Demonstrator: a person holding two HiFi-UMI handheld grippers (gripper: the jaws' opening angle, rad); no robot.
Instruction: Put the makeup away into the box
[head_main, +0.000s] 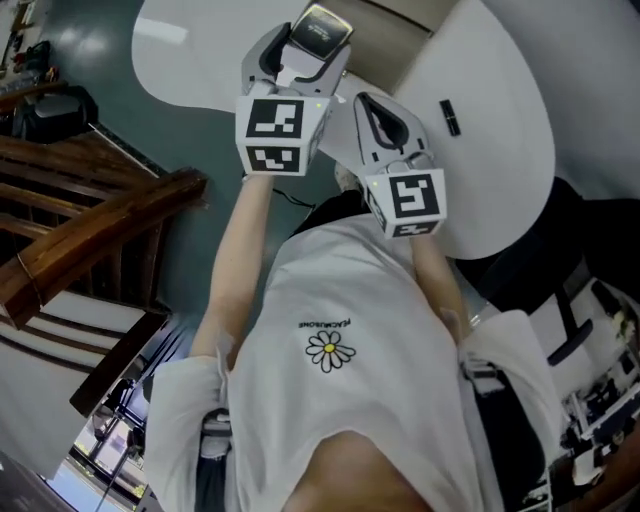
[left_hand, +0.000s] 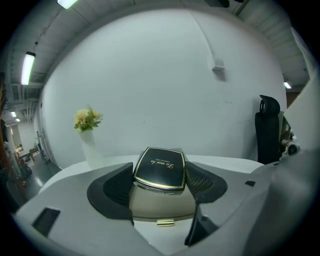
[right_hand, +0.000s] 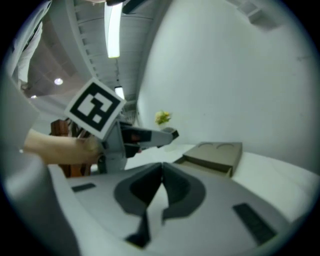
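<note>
Both tongs are up in front of the person's white T-shirt, over the white table. The left gripper has the goods: its jaws are clamped on a black compact with a gold rim, pinched by its two sides, lid face up, gold script across the top. It is clear of the table, carried in the air. From that gripper's view the far side of the table shows a white vase of yellow flowers at the left and a black chair at the right against a white wall. The right gripper carries nothing, its dark pads pressed together with no gap between them. In the right gripper view a flat tan box lies on the table, far and to the right of those closed jaws, with two half-round notches along its top edge. In that same view the left gripper reaches in from the left, the person's hand on its grip and its marker cube tilted, its tip left of the box and apart from it. In the head view the two grippers sit close, side by side, the left one reaching farther over the table. A wooden railing runs along the left over the dark floor.
</note>
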